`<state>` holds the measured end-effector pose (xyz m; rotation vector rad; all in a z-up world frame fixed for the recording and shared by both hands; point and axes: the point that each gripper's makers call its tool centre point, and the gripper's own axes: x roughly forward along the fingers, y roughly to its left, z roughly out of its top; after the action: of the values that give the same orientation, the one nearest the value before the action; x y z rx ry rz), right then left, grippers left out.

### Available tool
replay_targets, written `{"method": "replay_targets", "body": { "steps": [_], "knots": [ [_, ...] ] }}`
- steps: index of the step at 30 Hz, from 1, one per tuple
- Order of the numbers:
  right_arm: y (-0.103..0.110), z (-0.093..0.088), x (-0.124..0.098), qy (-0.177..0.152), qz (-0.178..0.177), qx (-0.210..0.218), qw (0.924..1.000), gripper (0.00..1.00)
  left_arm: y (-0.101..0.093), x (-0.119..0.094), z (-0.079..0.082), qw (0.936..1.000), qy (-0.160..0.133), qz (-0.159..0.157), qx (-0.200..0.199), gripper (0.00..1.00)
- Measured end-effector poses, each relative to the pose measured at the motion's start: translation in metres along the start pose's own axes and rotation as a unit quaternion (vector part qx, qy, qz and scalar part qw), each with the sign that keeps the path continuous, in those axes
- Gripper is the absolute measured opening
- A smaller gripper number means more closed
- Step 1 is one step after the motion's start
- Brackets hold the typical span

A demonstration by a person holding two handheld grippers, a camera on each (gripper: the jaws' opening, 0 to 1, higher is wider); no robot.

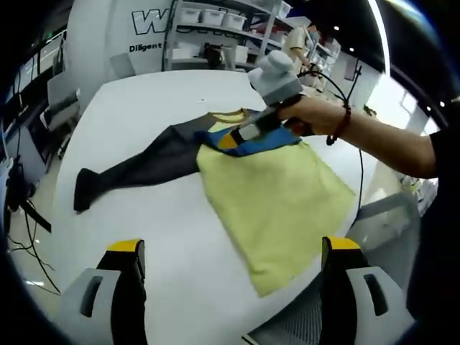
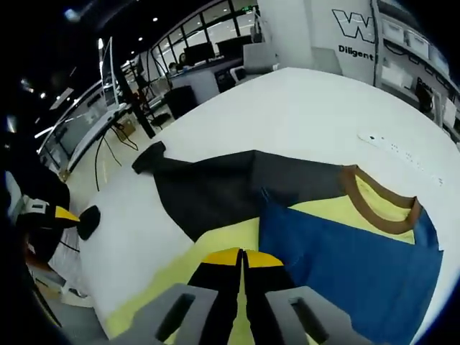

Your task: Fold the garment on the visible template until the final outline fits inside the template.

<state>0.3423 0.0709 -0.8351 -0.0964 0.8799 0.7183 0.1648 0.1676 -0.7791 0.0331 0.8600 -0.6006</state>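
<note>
The garment (image 1: 277, 194) lies flat on the white table (image 1: 144, 93). It has a yellow body, a dark grey sleeve (image 1: 136, 169) stretched out to the left, a blue panel (image 2: 359, 266) and a brown collar (image 2: 377, 194). My right gripper (image 1: 231, 141), held by a hand (image 1: 316, 115), rests on the blue panel's edge near the collar. In the right gripper view its jaws (image 2: 243, 260) are shut together, pinching the fabric where yellow meets blue. My left gripper (image 1: 233, 248) hovers open over the table's near edge, below the yellow hem, holding nothing.
Shelves with white bins (image 1: 215, 18) stand behind the table, and a chair (image 1: 61, 108) is at its left side. Cables (image 1: 21, 244) trail on the floor. A faint row of marks (image 2: 402, 151) runs on the table past the collar. Desks with monitors (image 2: 198, 54) stand farther off.
</note>
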Motion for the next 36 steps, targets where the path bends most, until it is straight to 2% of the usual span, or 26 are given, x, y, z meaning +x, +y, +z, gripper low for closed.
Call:
{"method": "replay_targets", "body": {
  "steps": [1,3,4,7,12,15,16,20,24,27,28,36],
  "knots": [
    [-0.001,0.004,-0.005,-0.009,-0.004,-0.004,0.9999,0.0,-0.003,0.0,0.0,1.0,0.0,0.0,0.0,0.99],
    [-0.011,0.011,-0.011,-0.03,-0.022,-0.001,0.9993,0.1,-0.01,0.001,-0.002,1.0,0.0,0.0,0.0,0.99],
    [-0.014,0.011,-0.012,-0.028,-0.022,0.0,0.9994,0.18,-0.013,0.001,-0.002,1.0,0.0,0.0,0.0,0.99],
    [-0.024,0.011,-0.011,-0.029,-0.017,0.017,0.9993,0.3,-0.024,0.003,-0.003,1.0,-0.001,0.0,-0.001,0.99],
    [-0.028,0.007,-0.004,-0.026,-0.009,0.018,0.9995,0.43,-0.031,0.003,-0.004,1.0,0.0,0.0,0.0,0.99],
    [-0.029,0.0,0.002,-0.017,0.001,0.031,0.9994,0.43,-0.031,0.002,-0.004,1.0,0.0,0.001,-0.001,0.99],
    [-0.027,-0.007,0.005,-0.007,0.005,0.048,0.9988,0.42,-0.029,0.001,-0.004,1.0,-0.001,0.002,-0.003,0.99],
    [-0.021,-0.015,0.008,-0.001,0.015,0.06,0.9981,0.38,-0.027,-0.002,-0.004,1.0,0.0,0.006,-0.002,0.99],
    [-0.012,-0.016,0.008,-0.004,0.024,0.057,0.9981,0.35,-0.015,-0.004,-0.002,0.9999,-0.002,0.01,-0.003,0.99],
    [0.005,-0.018,0.007,0.001,0.054,0.051,0.9973,0.3,-0.007,-0.005,-0.001,0.9999,-0.002,0.01,-0.003,0.99],
    [0.007,-0.019,0.008,0.001,0.054,0.048,0.9974,0.29,-0.005,-0.005,-0.001,1.0,-0.002,0.01,-0.002,0.99],
    [0.02,-0.024,0.007,0.01,0.071,0.034,0.9968,0.28,0.009,-0.006,-0.001,1.0,-0.003,0.007,-0.001,0.99]
  ]
}}
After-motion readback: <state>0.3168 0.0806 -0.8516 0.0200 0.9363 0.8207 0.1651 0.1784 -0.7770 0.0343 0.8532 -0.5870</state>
